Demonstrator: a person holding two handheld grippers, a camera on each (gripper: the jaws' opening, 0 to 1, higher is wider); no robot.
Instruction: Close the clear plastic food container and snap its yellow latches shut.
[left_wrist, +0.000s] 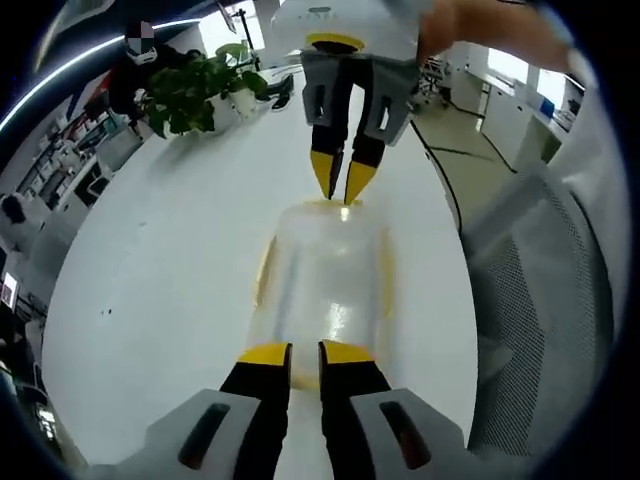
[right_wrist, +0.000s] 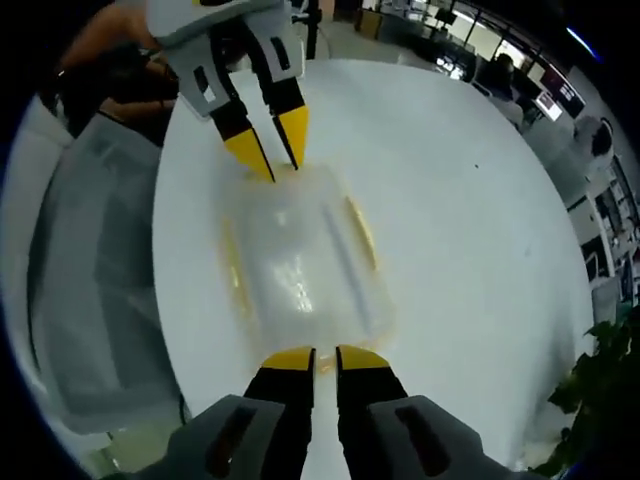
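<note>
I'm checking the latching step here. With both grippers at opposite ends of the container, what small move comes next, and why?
Probably press both end latches down. The left gripper and right gripper each sit, jaws nearly together, at opposite ends of the clear container, whose lid looks seated.

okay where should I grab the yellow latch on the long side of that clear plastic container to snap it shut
Take the yellow latch at mid-length on the clear plastic food container, coming from the open white table side. It is a thin strip lying flat along the long wall, so one jaw likely belongs under its outer edge. The left gripper and right gripper sit at the container's short ends.
</note>
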